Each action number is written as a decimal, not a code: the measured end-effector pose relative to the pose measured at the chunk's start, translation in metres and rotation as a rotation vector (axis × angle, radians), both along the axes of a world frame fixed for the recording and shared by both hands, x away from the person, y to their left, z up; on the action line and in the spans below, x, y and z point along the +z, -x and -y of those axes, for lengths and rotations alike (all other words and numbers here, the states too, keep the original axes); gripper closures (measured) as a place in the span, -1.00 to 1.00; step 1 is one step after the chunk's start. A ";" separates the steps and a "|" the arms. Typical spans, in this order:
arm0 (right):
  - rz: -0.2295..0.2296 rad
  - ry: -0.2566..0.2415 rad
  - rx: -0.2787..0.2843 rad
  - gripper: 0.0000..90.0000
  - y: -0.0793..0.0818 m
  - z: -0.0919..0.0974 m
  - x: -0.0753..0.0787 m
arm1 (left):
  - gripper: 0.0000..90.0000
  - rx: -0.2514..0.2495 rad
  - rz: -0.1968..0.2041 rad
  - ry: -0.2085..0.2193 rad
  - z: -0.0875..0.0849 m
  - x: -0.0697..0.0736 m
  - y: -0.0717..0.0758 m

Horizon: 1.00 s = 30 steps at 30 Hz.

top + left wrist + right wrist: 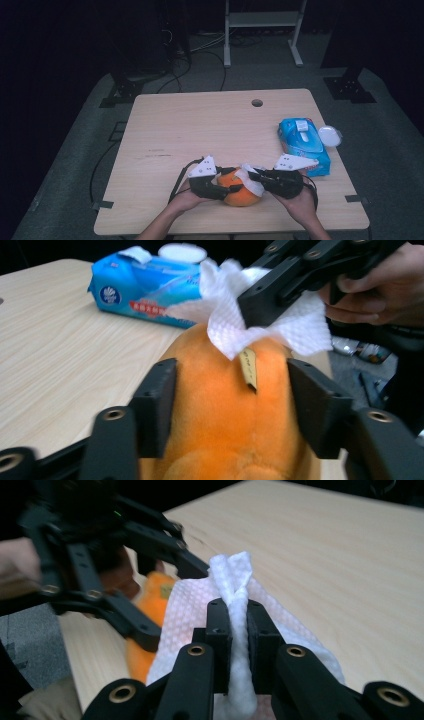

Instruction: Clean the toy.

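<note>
- Orange plush toy [225, 420] sits at the table's [200, 125] near edge, between my left gripper's [227, 400] jaws, steadied for wiping; whether they clamp it, I cannot tell.
- My right gripper [239, 630] pinches the white wipe [235, 585] tight, so it rubs the toy without slipping.

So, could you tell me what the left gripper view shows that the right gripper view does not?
Left gripper view alone: the blue wipes pack with a round white lid behind it, and a small tan tag on the orange plush toy. Right gripper view alone: the right gripper pinching the white wipe into a twisted ridge. Both: toy, wipe and wooden table.
</note>
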State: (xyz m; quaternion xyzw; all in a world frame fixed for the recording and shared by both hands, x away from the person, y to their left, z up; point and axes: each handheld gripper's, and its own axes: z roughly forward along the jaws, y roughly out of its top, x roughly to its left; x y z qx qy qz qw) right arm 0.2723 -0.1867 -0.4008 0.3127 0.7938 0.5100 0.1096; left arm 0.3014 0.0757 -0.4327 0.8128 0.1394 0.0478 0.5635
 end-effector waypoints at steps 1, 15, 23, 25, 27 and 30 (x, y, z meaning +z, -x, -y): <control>-0.012 0.005 -0.007 0.82 -0.002 0.002 -0.003 | -0.27 -0.003 -0.013 0.004 0.000 -0.001 -0.001; 0.029 0.032 0.009 0.82 0.006 -0.008 0.005 | -0.32 0.003 0.000 -0.014 0.002 -0.004 -0.002; -0.010 0.050 -0.084 0.82 -0.009 0.014 -0.006 | -0.75 0.018 -0.066 -0.052 -0.005 -0.008 -0.010; -0.023 0.040 -0.096 0.82 -0.011 0.018 -0.007 | -0.65 0.009 -0.071 -0.047 -0.003 -0.011 -0.010; -0.011 0.044 -0.101 0.82 -0.010 0.018 -0.006 | -0.50 0.016 -0.058 -0.055 -0.001 -0.010 -0.008; 0.016 0.025 -0.089 0.82 -0.004 0.013 0.001 | -0.40 0.025 -0.047 -0.059 -0.001 -0.010 -0.006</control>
